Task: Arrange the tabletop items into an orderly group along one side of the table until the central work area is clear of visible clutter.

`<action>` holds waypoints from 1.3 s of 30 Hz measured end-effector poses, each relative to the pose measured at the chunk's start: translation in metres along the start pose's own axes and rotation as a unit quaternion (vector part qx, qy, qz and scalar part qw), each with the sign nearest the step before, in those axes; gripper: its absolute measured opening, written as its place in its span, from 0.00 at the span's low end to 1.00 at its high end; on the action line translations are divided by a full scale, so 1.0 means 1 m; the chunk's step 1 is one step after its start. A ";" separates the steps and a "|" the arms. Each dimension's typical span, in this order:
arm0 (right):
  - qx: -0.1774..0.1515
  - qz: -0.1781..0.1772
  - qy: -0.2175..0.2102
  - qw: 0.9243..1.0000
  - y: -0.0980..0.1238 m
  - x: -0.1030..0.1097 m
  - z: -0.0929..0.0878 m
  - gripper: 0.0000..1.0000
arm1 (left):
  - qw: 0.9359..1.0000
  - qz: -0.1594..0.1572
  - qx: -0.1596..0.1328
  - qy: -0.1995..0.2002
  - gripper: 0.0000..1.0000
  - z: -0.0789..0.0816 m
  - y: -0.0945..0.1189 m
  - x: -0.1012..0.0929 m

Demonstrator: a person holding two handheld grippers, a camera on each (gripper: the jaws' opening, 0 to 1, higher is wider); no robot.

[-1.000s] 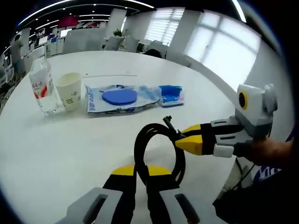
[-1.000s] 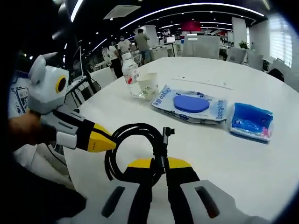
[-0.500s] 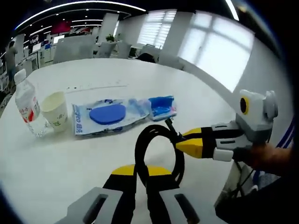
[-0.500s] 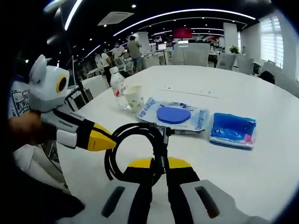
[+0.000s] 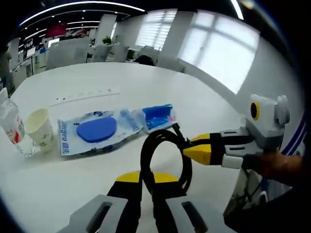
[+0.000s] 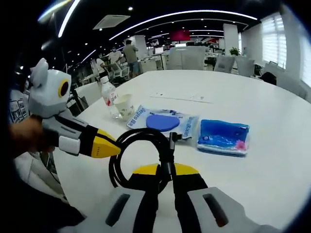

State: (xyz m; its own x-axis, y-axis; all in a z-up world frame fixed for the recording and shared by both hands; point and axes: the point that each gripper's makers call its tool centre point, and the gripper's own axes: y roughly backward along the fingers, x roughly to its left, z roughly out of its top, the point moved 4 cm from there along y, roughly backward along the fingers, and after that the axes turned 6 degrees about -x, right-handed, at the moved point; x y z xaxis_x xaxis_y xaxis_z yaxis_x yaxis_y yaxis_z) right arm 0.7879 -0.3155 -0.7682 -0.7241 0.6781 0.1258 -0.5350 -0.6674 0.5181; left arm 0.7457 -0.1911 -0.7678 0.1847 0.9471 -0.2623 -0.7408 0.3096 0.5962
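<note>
A black coiled cable [image 5: 165,155] hangs above the white table [image 5: 97,73], held by both grippers. My left gripper [image 5: 146,175] is shut on the loop's near side. My right gripper [image 5: 187,151] comes in from the right, shut on the coil near its plug end. In the right gripper view the cable [image 6: 141,137] stands over my right gripper [image 6: 165,170], and my left gripper [image 6: 115,148] pinches it from the left. Beyond lie a wipes pack [image 5: 95,131] with a blue lid, a blue packet [image 5: 158,116], a paper cup [image 5: 40,128] and a water bottle [image 5: 9,124].
The bottle [image 6: 109,97], cup [image 6: 124,105], wipes pack [image 6: 163,123] and blue packet [image 6: 223,137] form a row across the table [image 6: 272,111]. A thin pale strip [image 5: 82,94] lies farther back. Chairs, desks and standing people fill the room behind.
Both cameras have swung, so the row of items sits further left in each view. Both grippers keep the same hold on the cable coil.
</note>
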 end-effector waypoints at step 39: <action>0.058 -0.061 -0.009 0.996 -0.032 -0.048 -0.041 0.06 | 0.998 -0.008 0.061 0.003 0.03 -0.012 -0.085 0.003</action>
State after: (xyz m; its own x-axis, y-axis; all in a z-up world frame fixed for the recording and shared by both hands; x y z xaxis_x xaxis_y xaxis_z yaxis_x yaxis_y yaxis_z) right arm 0.8217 -0.3390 -0.8257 -0.6492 0.7574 0.0705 -0.5628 -0.5406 0.6253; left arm 0.8018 -0.2158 -0.8283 0.1916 0.9418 -0.2761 -0.6537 0.3323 0.6798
